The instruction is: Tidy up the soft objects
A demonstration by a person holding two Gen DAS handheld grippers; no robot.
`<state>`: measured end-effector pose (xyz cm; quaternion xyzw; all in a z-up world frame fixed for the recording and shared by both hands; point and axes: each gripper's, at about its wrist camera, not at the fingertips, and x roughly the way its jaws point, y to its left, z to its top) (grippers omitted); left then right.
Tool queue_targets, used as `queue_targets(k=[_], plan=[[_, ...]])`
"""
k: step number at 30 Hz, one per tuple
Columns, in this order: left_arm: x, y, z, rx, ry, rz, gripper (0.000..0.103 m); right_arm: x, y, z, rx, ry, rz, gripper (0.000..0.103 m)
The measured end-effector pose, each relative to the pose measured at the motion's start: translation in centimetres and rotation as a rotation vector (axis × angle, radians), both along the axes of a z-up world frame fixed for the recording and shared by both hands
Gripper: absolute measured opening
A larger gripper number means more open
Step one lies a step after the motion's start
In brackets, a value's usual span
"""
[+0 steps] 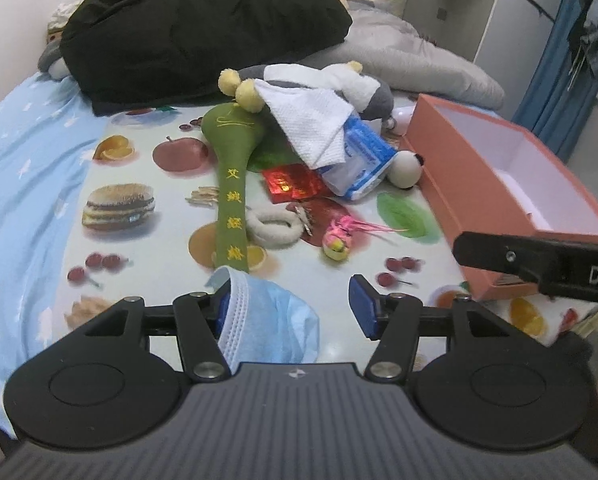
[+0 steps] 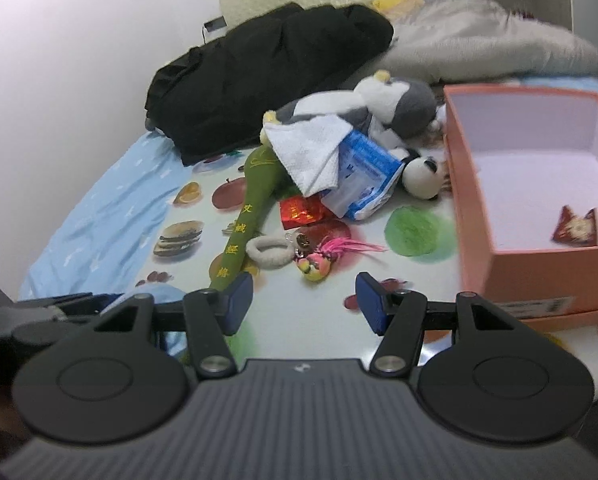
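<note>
Limp blue face mask [image 1: 267, 320] is draping beside our left claw [image 1: 289, 306], gaping empty; we are judging its pleated edge the likeliest hold.

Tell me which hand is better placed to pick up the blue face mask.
Left, probably. The face mask lies between the left tongs, against one pad. The right tongs hang open over bare cloth, nearer the orange box.
</note>
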<state>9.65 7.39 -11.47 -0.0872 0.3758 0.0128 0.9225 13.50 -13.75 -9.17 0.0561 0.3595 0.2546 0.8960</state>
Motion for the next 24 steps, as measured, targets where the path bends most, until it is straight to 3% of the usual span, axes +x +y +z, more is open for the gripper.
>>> queue_targets(k=[13, 18, 24], plan=[[5.9, 1.1, -3.7, -0.024, 0.057, -0.020, 0.061, 5.4, 0.8, -3.6, -0.015, 0.096, -0.023, 0.060], [6.0, 1.9, -5.4, -0.052, 0.105, -0.013, 0.053, 4.1, 0.7, -6.3, -0.015, 0.187, 0.077, 0.060], [5.4, 2.0, -5.6, -0.060, 0.099, -0.010, 0.053, 1.4, -0.7, -8.4, -0.049, 0.275, 0.149, 0.060]])
